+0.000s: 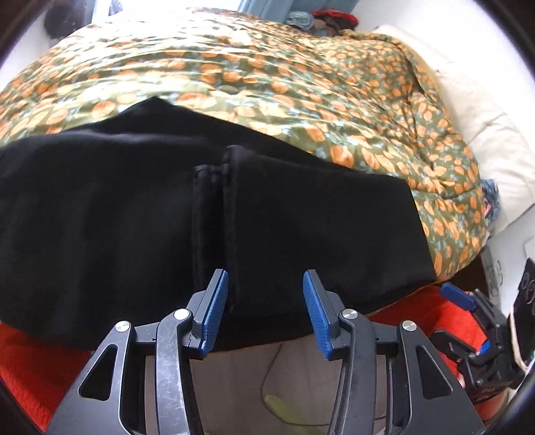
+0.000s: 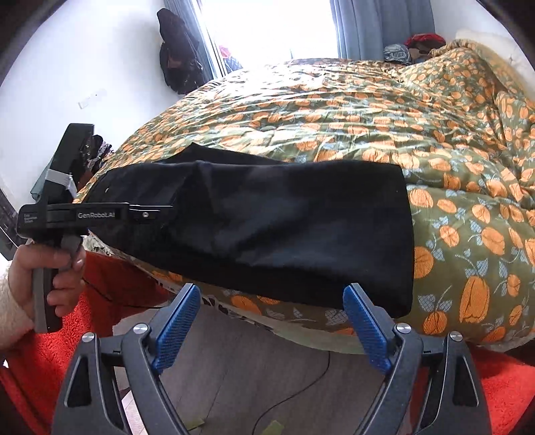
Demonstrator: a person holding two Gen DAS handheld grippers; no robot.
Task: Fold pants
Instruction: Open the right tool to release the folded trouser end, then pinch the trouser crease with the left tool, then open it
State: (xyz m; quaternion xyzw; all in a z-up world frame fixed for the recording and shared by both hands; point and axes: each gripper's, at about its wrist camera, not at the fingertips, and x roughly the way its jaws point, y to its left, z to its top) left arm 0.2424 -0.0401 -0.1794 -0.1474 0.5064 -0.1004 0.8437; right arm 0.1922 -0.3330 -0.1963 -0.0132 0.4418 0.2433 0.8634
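Pants (image 1: 140,207), black, lie folded across the near edge of the bed, filling the left and centre of the left wrist view. Their stacked leg hems (image 1: 214,174) show as ridged seams near frame centre, running down toward the left tool (image 1: 265,294). Left tool: blue pads apart, nothing between them; the left pad sits over the seam line, the right pad over plain black cloth; contact with the cloth cannot be told. Floral bedspread (image 1: 301,83), green with orange flowers, covers the upper half of that frame. At lower right of the same frame, the right tool (image 1: 468,311) appears side-on beyond the pants' right edge, over a red fleece blanket (image 1: 418,311).

In the right wrist view, far left, the person's left hand (image 2: 43,267) grips the handle of the left tool (image 2: 100,214), whose front end reaches onto the left end of the pants (image 2: 284,227). The pants stretch from centre left to right of centre, their right edge straight and square on the bedspread (image 2: 468,217). Right tool (image 2: 271,318), bottom centre: pads spread wide, empty, held just short of the pants' near edge, above wooden floor (image 2: 250,384). Red fleece blanket (image 2: 508,384) shows in both lower corners. Window (image 2: 267,30), bright, sits at top centre.
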